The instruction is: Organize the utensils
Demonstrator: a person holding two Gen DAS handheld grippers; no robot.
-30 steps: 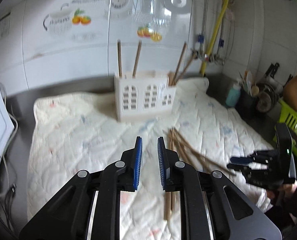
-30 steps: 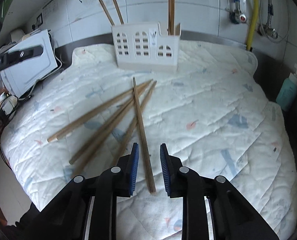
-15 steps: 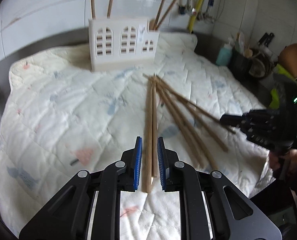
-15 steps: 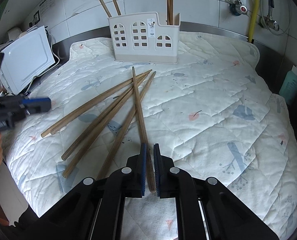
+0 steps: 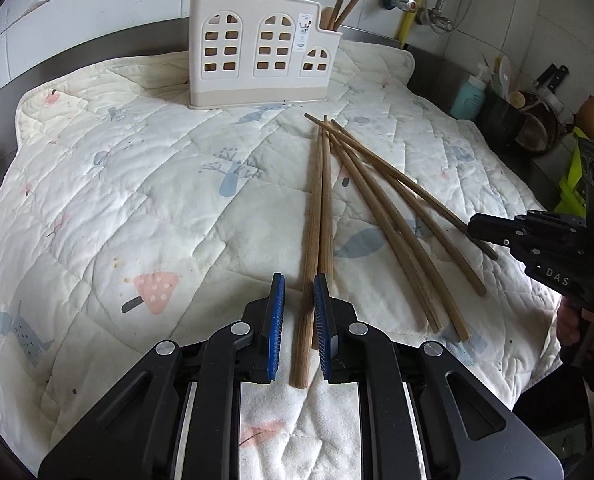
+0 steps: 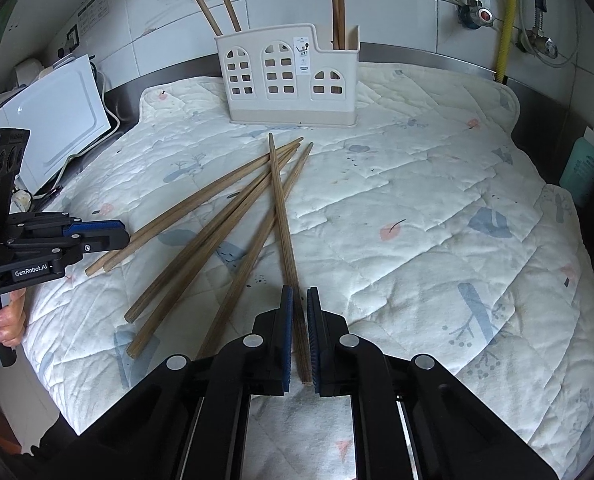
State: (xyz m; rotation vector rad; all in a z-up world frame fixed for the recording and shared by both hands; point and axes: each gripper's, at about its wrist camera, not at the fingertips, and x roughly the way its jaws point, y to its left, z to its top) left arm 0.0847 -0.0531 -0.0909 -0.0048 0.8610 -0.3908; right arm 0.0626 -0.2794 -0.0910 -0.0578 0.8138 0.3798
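Several wooden chopsticks point(image 5: 381, 208) lie fanned on a white quilted mat point(image 5: 137, 184); they also show in the right wrist view point(image 6: 217, 220). A cream utensil holder point(image 5: 261, 52) stands at the back with chopsticks upright in it, also in the right wrist view point(image 6: 289, 76). My left gripper point(image 5: 299, 280) is open, its jaws straddling the near ends of two chopsticks point(image 5: 317, 240). My right gripper point(image 6: 300, 292) is nearly closed around one chopstick point(image 6: 283, 220) lying on the mat.
A white appliance point(image 6: 53, 120) stands left of the mat. A teal bottle point(image 5: 469, 100), a dark utensil pot point(image 5: 505, 120) and a green basket point(image 5: 573, 188) stand at the right. A yellow pipe point(image 6: 507, 16) and taps run up the tiled wall.
My left gripper has dropped low to the mat and now straddles two chopstick ends. My right gripper narrowed from open to nearly closed around one chopstick.
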